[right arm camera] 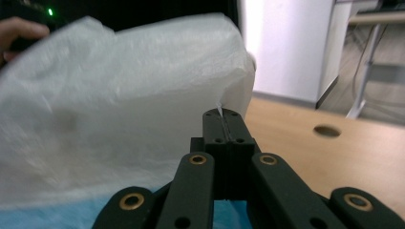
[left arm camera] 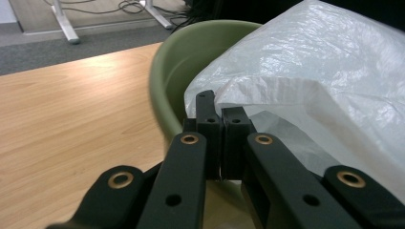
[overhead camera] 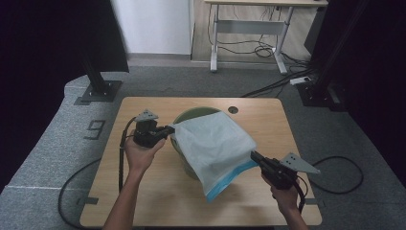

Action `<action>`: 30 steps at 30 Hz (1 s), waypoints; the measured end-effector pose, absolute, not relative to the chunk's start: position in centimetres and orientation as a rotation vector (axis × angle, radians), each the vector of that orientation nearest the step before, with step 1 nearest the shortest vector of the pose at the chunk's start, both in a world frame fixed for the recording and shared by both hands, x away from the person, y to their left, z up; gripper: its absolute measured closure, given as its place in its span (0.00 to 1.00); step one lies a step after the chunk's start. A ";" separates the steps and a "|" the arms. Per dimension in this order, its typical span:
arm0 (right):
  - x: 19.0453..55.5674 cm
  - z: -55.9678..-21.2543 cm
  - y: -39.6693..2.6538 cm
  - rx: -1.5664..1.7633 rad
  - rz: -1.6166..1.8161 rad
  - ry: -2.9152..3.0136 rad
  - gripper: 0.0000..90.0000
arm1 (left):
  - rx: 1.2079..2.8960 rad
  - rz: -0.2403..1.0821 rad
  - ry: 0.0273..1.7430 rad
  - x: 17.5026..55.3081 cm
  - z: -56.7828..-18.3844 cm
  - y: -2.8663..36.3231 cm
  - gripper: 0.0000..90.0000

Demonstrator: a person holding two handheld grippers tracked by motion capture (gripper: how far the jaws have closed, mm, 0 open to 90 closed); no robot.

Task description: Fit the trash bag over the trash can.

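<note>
Across the middle of the high view I see the wooden table, its pale grain smooth and bare, with a round cable hole near its upper edge. At the centre of the frame sits a green bowl, rounded and matte, thick-rimmed, and over it I have the white plastic bag stretched, crinkly and translucent, with a blue band along its lower edge toward the bottom right. My left gripper, left of centre, is clamped on the bag's upper-left corner; in the left gripper view the jaws sit tight together with a sliver of film between them, just beside the bowl's rim. My right gripper, lower right of centre, is likewise pinched onto the bag's edge, and only a thin wisp of film pokes out above its jaws. I judge that hold to be slight: if I pull the bag taut, the slippery film could slide out, or the thin plastic tear at the pinch. Dragging sideways might also shove the light bowl across the table.
</note>
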State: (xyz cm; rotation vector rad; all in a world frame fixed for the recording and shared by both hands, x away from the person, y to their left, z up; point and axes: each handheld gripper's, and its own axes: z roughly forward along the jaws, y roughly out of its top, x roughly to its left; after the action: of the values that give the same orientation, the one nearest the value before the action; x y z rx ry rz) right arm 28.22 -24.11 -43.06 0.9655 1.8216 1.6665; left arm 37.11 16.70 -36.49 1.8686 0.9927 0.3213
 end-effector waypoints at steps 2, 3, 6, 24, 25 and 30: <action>28.0 -42.5 -24.2 0.954 1.662 1.804 0.99 | 1.874 0.320 0.984 37.1 -36.4 16.4 0.98; 27.8 -41.3 -24.6 0.942 1.665 1.776 0.99 | 1.883 0.315 0.971 37.1 -36.4 15.6 0.98; 27.7 -40.3 -24.9 0.930 1.672 1.753 0.99 | 1.889 0.302 0.957 37.3 -36.4 14.6 0.98; 29.0 -39.6 -26.3 1.038 1.663 1.676 0.99 | 1.957 0.327 0.825 34.6 -35.7 16.7 0.52; 29.0 -39.6 -26.3 1.042 1.659 1.676 0.99 | 1.957 0.327 0.825 34.6 -35.7 16.7 0.50; 29.3 -39.5 -26.3 1.049 1.647 1.682 0.99 | 1.955 0.340 0.820 33.4 -35.5 18.4 0.46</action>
State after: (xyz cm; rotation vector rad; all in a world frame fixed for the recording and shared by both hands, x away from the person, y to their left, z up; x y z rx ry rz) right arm 29.25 -26.29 -39.52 1.0492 1.6818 1.6472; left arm 33.42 18.44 -35.49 1.9554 0.8200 0.3402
